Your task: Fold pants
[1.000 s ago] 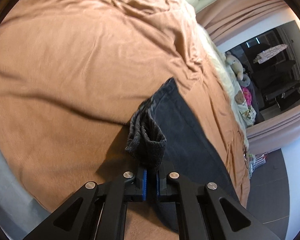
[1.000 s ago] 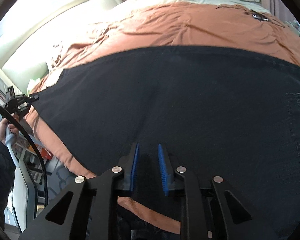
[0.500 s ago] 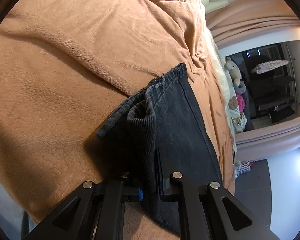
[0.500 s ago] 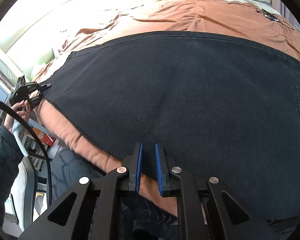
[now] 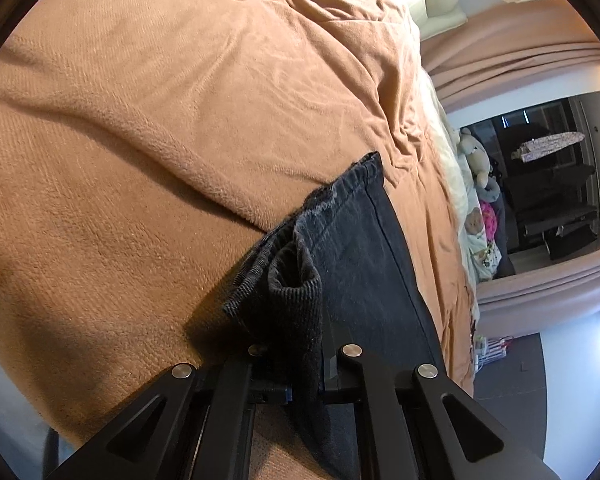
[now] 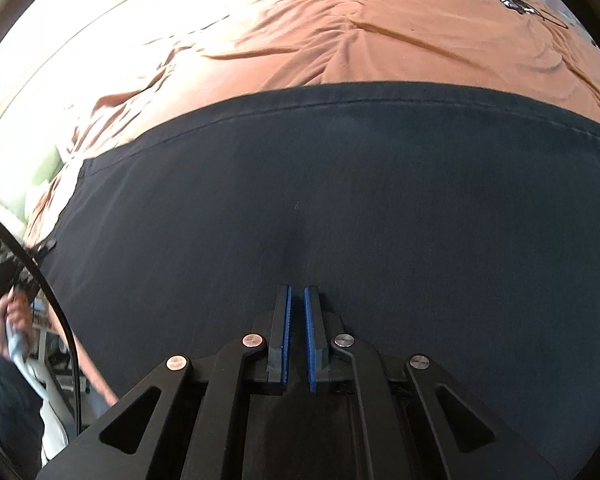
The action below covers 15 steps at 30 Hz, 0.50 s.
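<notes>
While the left hand-held gripper [image 5: 300, 364] is lowering its pinched hem onto the bed [image 5: 148, 128], the right hand-held gripper [image 6: 296, 334], jaws nearly together and empty, is sliding over the black pants [image 6: 380, 208] toward the fold line.

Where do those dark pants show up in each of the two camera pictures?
Left wrist view: the pants run from the lower centre toward the right, their bunched hem clamped in the left gripper.
Right wrist view: the pants fill the middle and bottom, spread flat.
Shared landmark: the orange blanket under them.
</notes>
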{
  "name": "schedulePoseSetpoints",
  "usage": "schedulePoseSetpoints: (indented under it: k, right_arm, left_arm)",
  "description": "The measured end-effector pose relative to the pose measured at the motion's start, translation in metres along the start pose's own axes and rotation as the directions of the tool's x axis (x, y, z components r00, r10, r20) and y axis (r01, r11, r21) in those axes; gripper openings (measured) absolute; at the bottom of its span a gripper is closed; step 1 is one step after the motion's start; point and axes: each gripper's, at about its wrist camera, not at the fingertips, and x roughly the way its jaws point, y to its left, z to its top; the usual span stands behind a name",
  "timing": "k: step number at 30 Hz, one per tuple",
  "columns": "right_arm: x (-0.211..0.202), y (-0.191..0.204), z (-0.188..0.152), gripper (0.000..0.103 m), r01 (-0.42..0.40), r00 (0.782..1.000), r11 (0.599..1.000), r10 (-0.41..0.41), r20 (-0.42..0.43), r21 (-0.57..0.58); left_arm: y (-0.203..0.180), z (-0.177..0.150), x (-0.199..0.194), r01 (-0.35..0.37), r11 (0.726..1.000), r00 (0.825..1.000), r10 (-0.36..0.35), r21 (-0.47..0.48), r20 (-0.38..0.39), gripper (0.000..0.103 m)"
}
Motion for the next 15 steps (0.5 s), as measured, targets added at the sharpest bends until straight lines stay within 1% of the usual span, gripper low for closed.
schedulePoseSetpoints:
  k: [11,15]
  right_arm:
    - [0.038,0.003,0.064,0.003,0.035,0.999,0.999,-0.035,-0.012,0.020]
    - [0.049,0.008,0.078,0.003,0.048,0.999,0.999,-0.047,-0.009,0.016]
  left_arm:
    - [-0.004,-0.004,-0.003,-0.034,0.999,0.999,0.034,0.007,0.022,0.007]
    - [-0.007,-0.003,-0.002,-0.045,0.999,0.999,0.045,0.012,0.026,0.007]
